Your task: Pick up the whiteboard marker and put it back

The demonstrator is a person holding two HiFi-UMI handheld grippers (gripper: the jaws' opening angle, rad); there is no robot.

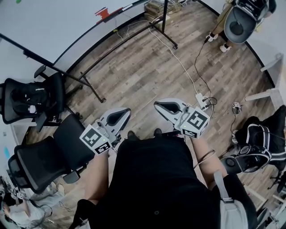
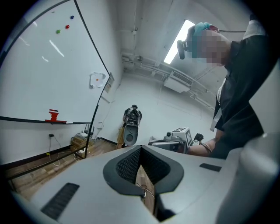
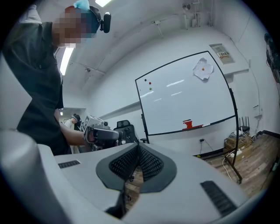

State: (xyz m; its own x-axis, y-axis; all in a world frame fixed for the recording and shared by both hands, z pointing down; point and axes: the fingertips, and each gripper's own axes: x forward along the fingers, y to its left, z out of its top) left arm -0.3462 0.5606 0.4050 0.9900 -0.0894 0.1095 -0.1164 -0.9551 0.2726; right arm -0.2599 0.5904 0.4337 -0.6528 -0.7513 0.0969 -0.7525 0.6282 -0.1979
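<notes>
A whiteboard (image 1: 49,27) stands at the far left on a black wheeled frame. On its tray sit a red eraser (image 1: 103,12) and a thin whiteboard marker (image 1: 127,7); the marker (image 3: 205,124) also shows in the right gripper view, just right of the eraser (image 3: 187,124). My left gripper (image 1: 124,112) and right gripper (image 1: 157,105) are held side by side before my body, well short of the board. Both are shut with nothing between the jaws. In the left gripper view the shut left gripper (image 2: 140,148) faces the board's edge, and the eraser (image 2: 53,115) is far off.
Two black office chairs (image 1: 35,96) (image 1: 44,156) stand at my left. The whiteboard's frame legs (image 1: 94,89) cross the wood floor ahead. A white cable runs to a power strip (image 1: 201,99). Another chair with a bag (image 1: 259,138) is at right, a person (image 1: 241,22) far right.
</notes>
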